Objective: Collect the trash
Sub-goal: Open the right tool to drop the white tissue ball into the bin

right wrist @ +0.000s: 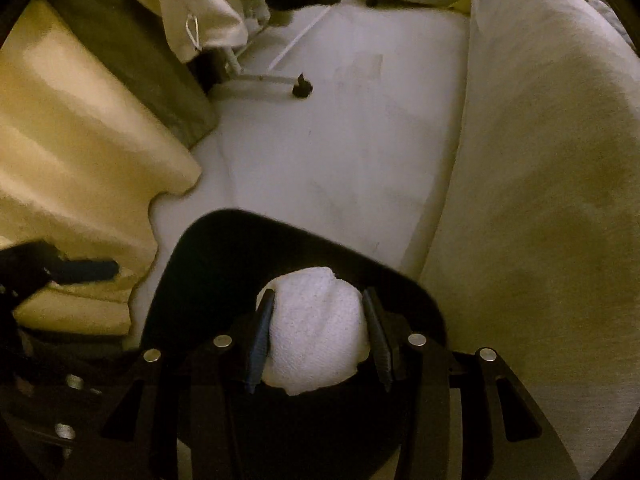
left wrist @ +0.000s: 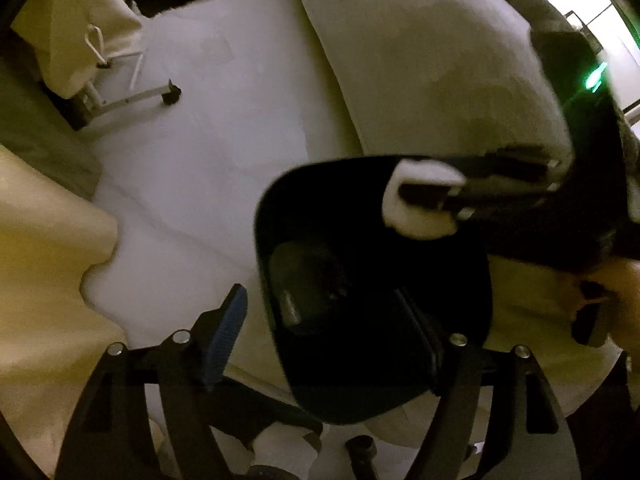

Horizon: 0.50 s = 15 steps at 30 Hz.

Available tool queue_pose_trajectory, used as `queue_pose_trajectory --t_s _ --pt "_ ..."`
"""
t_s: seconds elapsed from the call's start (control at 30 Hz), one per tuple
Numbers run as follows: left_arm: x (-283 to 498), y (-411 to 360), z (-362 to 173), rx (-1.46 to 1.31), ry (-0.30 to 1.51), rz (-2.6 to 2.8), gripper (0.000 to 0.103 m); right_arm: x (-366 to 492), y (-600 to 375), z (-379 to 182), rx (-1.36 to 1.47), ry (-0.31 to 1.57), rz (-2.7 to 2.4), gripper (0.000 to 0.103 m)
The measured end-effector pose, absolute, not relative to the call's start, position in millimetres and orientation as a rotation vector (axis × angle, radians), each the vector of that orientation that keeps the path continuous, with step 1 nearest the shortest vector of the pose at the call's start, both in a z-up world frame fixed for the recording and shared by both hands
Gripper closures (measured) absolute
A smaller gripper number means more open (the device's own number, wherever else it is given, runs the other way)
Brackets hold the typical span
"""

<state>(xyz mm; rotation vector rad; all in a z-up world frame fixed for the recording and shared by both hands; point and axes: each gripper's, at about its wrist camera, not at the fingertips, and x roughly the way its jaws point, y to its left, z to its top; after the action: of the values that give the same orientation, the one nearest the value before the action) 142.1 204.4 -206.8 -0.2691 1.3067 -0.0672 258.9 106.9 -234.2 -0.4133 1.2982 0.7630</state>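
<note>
Clamped between your right gripper (right wrist: 318, 344) jaws at lower centre, the white paper wad (right wrist: 316, 332) hangs over the black bin (right wrist: 224, 248), your left gripper (left wrist: 332, 344) spread empty astride its rim, so next release it inside.

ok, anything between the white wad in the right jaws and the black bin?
Nothing visible. The right gripper holds the white wad directly over the black bin, whose mouth is open below it. The left gripper straddles the bin's near rim, jaws open, clear of the drop path.
</note>
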Motion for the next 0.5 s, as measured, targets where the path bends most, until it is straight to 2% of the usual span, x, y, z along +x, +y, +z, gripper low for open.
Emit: queue_pose_trajectory --t_s 0.2,0.5 --pt "131.5 222.0 -177.4 -0.147 1.155 0.025 0.025 248.8 117.4 -246.5 -0.453 1.33 0.781 0.058" --pt "128.7 244.4 -127.3 -0.177 1.03 0.077 0.021 236.2 130.4 -263.1 -0.506 1.371 0.796 0.057"
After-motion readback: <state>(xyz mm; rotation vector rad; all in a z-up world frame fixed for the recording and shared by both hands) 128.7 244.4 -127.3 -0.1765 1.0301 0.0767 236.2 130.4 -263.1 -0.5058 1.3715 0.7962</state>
